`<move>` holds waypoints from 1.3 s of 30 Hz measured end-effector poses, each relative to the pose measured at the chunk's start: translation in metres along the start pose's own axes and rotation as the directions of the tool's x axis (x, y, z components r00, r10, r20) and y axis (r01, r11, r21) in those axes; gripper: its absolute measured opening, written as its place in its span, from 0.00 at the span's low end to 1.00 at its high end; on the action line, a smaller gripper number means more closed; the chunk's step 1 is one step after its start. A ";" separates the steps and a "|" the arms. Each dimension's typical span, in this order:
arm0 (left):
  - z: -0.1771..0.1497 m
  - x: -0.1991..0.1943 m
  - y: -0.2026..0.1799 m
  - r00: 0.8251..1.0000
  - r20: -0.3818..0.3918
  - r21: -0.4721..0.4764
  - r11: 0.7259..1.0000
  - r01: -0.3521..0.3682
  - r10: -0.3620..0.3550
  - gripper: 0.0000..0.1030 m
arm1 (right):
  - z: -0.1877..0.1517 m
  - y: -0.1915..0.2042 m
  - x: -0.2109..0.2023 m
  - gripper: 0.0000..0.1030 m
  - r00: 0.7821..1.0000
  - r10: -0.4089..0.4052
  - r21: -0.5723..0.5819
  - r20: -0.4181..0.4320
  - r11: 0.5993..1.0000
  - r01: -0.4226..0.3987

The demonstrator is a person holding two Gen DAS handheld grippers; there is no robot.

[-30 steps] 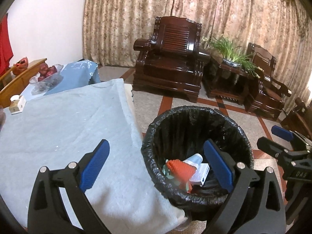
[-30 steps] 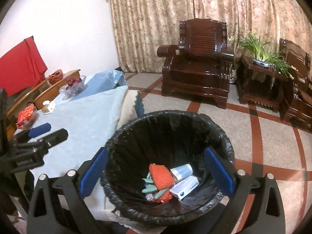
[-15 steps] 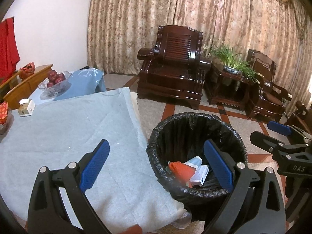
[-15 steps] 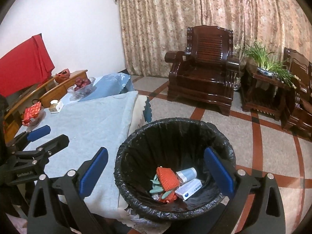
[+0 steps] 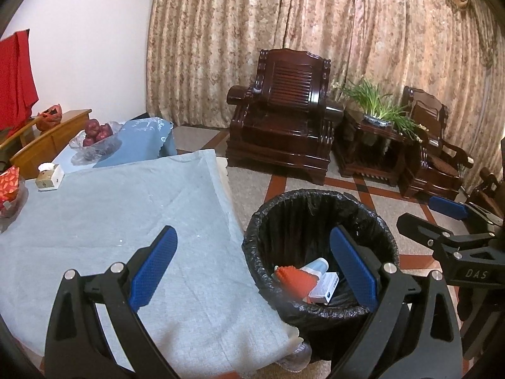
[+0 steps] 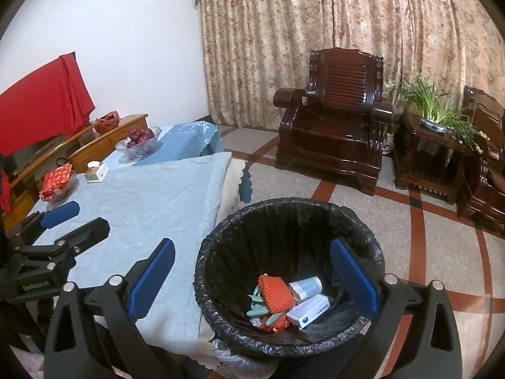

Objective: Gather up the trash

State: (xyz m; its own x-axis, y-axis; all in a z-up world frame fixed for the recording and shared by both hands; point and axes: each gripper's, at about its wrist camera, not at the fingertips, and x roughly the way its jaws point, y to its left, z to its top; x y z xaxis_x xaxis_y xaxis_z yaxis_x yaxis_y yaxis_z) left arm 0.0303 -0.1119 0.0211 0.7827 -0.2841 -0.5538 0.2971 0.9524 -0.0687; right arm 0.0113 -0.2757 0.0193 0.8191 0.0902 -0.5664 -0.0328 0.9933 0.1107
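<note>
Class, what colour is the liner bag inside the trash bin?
Black: the liner bag shows best in the right wrist view.

A matt, pale blue woven cloth (image 5: 126, 221) covers the table. Just beside the table, a bin (image 6: 288, 279) is lined with crinkled, glossy black plastic. Inside the bin lie a knobbly orange knitted piece (image 6: 275, 295), a smooth white cardboard box (image 6: 311, 310) and a smooth pale plastic tube (image 6: 305, 286). Beyond the bin, an armchair (image 5: 284, 132) of dark wood shines with polish. Both grippers are matt black plastic with textured blue pads (image 5: 153, 263) and small metal screws.
</note>
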 end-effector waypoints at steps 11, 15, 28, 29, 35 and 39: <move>0.001 -0.003 0.002 1.000 0.004 0.001 1.000 -0.002 0.002 0.92 | 0.000 0.000 0.000 0.94 1.000 0.000 -0.001 0.001 1.000 0.000; 0.000 -0.002 0.002 1.000 0.001 0.000 1.000 -0.001 0.001 0.92 | 0.001 0.001 0.000 0.94 1.000 0.001 0.000 0.001 1.000 -0.001; -0.001 -0.002 0.002 1.000 0.002 0.001 1.000 -0.002 0.002 0.92 | 0.000 0.001 0.000 0.94 1.000 0.000 0.000 0.000 1.000 0.000; -0.001 -0.002 0.002 1.000 0.002 0.000 1.000 -0.002 0.002 0.92 | 0.000 0.001 0.000 0.94 1.000 0.000 0.000 0.000 1.000 0.000; -0.001 -0.003 0.003 1.000 0.002 0.000 1.000 -0.003 0.003 0.92 | 0.001 0.001 0.001 0.94 1.000 0.000 -0.001 0.000 1.000 0.000; -0.001 -0.003 0.003 1.000 0.002 0.000 1.000 -0.003 0.003 0.92 | 0.001 0.001 0.001 0.94 1.000 0.000 0.000 -0.001 1.000 0.000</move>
State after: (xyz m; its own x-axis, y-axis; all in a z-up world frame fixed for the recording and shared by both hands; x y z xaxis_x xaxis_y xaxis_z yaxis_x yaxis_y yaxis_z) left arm 0.0286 -0.1084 0.0218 0.7846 -0.2818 -0.5522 0.2952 0.9531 -0.0669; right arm 0.0120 -0.2746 0.0196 0.8183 0.0902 -0.5677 -0.0326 0.9933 0.1108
